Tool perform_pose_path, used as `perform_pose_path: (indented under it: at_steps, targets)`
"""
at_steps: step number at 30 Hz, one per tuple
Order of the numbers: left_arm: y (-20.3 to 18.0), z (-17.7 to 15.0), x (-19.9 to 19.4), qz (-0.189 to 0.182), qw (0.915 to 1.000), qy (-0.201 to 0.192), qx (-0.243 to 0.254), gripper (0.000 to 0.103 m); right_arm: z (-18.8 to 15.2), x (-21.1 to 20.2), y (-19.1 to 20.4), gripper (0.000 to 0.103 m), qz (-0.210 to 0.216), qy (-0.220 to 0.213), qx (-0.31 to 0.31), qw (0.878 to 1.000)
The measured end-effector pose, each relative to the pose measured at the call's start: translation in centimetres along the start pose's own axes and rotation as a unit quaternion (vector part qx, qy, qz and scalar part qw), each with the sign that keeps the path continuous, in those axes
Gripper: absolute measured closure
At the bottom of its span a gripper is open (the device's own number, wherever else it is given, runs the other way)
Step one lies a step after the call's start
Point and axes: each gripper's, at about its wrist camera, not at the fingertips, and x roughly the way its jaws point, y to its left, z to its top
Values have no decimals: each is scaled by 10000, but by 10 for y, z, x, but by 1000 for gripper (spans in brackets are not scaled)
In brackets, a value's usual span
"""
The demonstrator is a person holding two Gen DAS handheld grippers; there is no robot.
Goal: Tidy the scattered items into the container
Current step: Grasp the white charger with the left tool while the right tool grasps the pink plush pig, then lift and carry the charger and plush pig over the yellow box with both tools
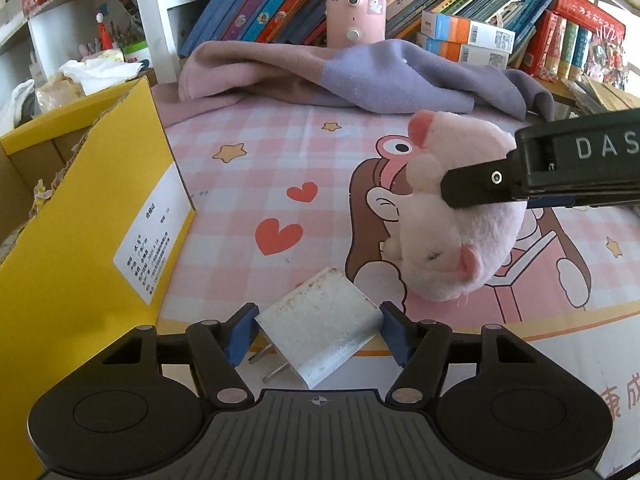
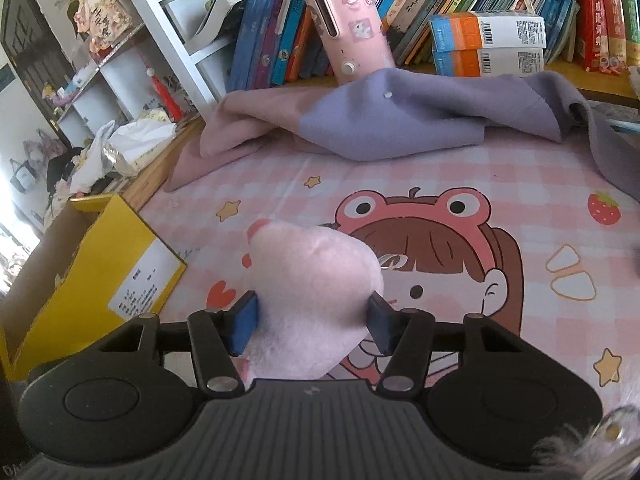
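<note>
Now I clamp the charger (image 1: 320, 322) between left gripper (image 1: 318, 332) pads, plush pig (image 2: 312, 300) squeezed in right gripper (image 2: 314, 324), both bound for the yellow box (image 1: 80, 216).

The near end of the white charger (image 1: 320, 330) and the roots of its prongs are hidden behind the left gripper (image 1: 318, 330) body below the jaws. Left of the jaws, the yellow cardboard box (image 1: 80, 216) is cut off by the picture edge; its label text is too small to read. In the right wrist view, the pink plush toy (image 2: 312, 300) between the jaws of the right gripper (image 2: 312, 322) hides its face, and its lower end is hidden behind the gripper body.
</note>
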Motion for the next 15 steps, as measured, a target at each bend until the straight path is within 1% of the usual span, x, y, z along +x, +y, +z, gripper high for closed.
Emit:
perform_pose_path:
  at_steps: [5, 10, 15]
  targets:
    - [-1, 0, -10, -68, 10000, -53, 19, 38, -4, -6, 2, 51, -74, 21, -13, 10000]
    - [-4, 1, -27, -114, 9998, -170, 49, 38, -11, -25, 4, 51, -177, -43, -262, 9995]
    - [-8, -1, -50, -206, 9993, -295, 134, 38, -18, -43, 2, 51, -252, -24, -235, 9994]
